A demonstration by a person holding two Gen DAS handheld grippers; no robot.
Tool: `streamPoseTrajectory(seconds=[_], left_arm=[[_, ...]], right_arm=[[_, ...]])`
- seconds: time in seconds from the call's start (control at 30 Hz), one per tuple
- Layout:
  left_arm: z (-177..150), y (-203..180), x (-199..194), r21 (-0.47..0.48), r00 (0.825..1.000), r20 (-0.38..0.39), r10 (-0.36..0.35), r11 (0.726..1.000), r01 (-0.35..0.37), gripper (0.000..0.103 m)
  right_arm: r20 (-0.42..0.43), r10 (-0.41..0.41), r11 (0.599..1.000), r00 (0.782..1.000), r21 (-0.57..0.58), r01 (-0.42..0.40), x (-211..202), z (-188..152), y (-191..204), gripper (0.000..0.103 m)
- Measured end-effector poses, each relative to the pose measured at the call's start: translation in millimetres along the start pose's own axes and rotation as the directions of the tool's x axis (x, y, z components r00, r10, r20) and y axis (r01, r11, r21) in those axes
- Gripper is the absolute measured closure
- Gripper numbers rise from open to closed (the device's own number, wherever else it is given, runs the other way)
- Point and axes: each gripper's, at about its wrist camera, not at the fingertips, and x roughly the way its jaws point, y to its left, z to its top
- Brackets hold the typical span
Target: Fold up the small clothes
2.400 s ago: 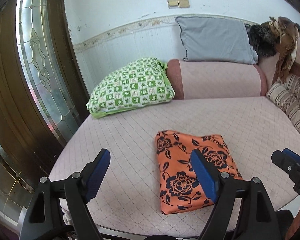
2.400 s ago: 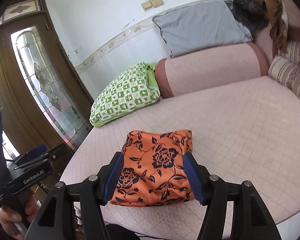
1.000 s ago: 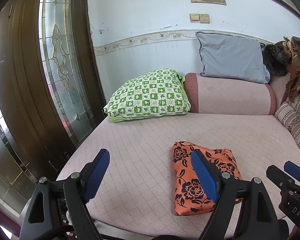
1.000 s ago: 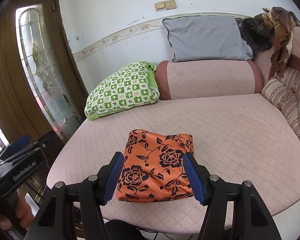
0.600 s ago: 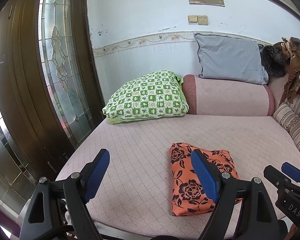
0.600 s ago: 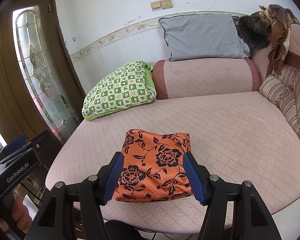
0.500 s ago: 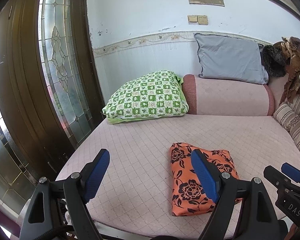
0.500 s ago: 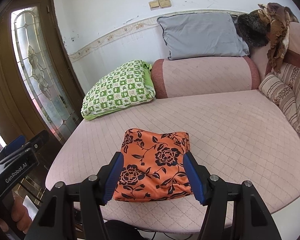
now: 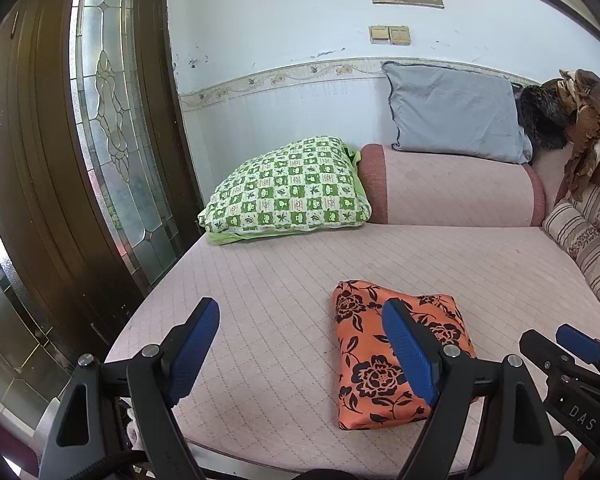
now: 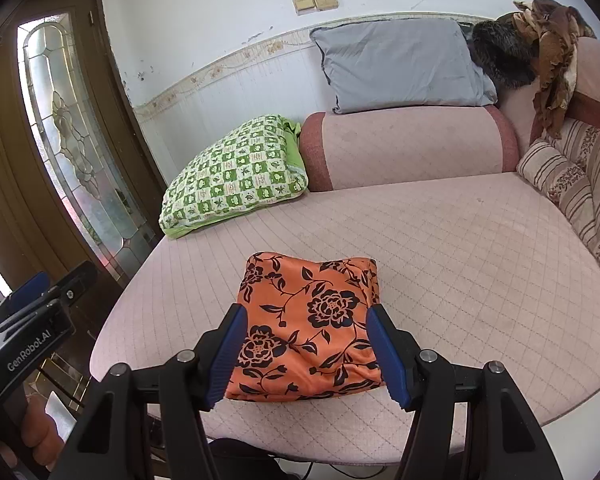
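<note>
Cloth [image 10: 308, 324], orange with black flowers, lies folded into a plump square on the bed [image 10: 480, 264], straight ahead of the right gripper [image 10: 308, 354] and just beyond its tips; seen from the left gripper [image 9: 304, 350], it sits ahead and to the right, partly behind that gripper's right finger. Both grippers stand wide and empty, the left wider than the right, and neither touches the cloth.

By its sheen and soft wrinkles, the fabric is probably thin, light and slippery, with no stiffness of its own. Layers would likely slide over each other if pulled from one side. A pinch at a corner or along a folded edge, catching all layers at once, seems the surest hold; the puffy middle offers little to bite on.

How many layers the bundle has, and what garment it is, cannot be told. Its near edge is hidden behind the right gripper's fingers [image 10: 388, 354]. Only part of the hand holding the left gripper shows, low at the edge of the right view. Whether loose ends are tucked beneath stays unseen.
</note>
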Motion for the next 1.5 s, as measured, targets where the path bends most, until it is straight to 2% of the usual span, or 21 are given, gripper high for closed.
streamPoseTrajectory(seconds=[0.93,1.5], left_arm=[[0.0,4.3,12.2,-0.015,0.999,-0.014,-0.036,0.999,0.036,0.019],[4.8,12.0,-8.2,-0.026,0.998,0.025,-0.058,0.998,0.059,0.019]], right_arm=[[0.001,-0.024,1.0,1.0,-0.014,0.024,9.8,10.3,6.4,0.038],[0.04,-0.02,0.999,0.999,-0.043,0.022,-7.7,18.3,22.2,0.038]])
